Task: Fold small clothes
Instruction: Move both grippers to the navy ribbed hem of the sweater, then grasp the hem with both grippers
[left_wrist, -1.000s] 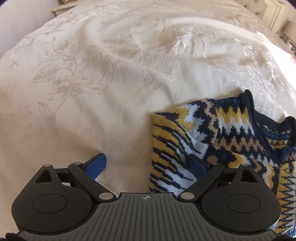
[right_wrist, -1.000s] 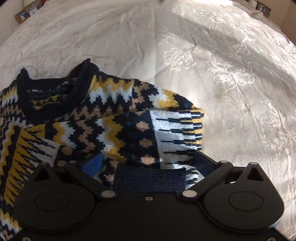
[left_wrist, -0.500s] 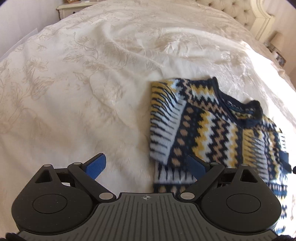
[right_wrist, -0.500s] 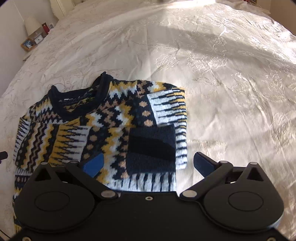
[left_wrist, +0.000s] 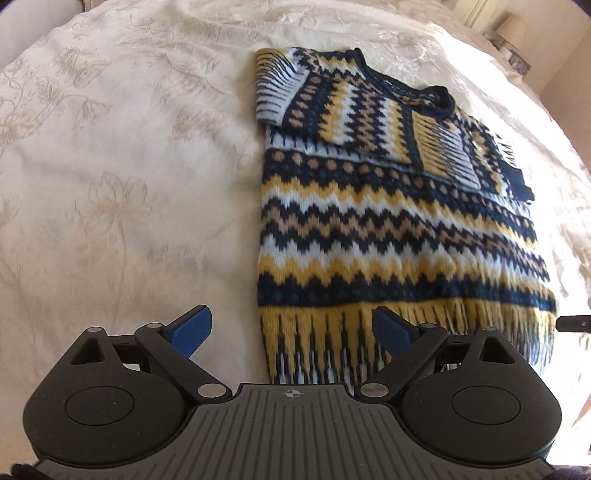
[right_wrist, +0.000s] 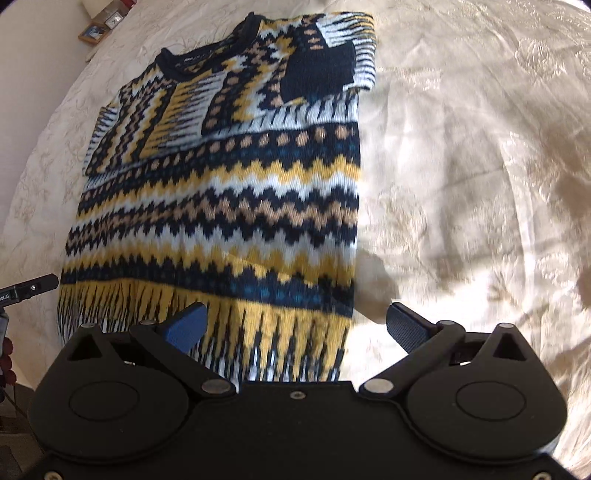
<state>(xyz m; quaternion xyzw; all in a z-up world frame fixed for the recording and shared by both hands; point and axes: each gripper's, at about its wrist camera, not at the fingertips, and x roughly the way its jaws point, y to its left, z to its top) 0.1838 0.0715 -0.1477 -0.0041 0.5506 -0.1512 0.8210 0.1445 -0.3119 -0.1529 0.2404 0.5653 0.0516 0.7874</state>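
Cream floral bedspread (left_wrist: 129, 192) is carrying the patterned sweater (left_wrist: 388, 229), sleeves folded inward; both gripper bodies are hiding its hem. Left gripper (left_wrist: 291, 328) and right gripper (right_wrist: 295, 325) are hovering spread apart, empty.

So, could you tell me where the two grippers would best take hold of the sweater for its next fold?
Probably the hem's two bottom corners. The sweater lies flat on the bedspread, sleeves already folded across the chest, hem nearest. The left gripper and right gripper, both open, could each come in low from the near edge and pinch a corner.
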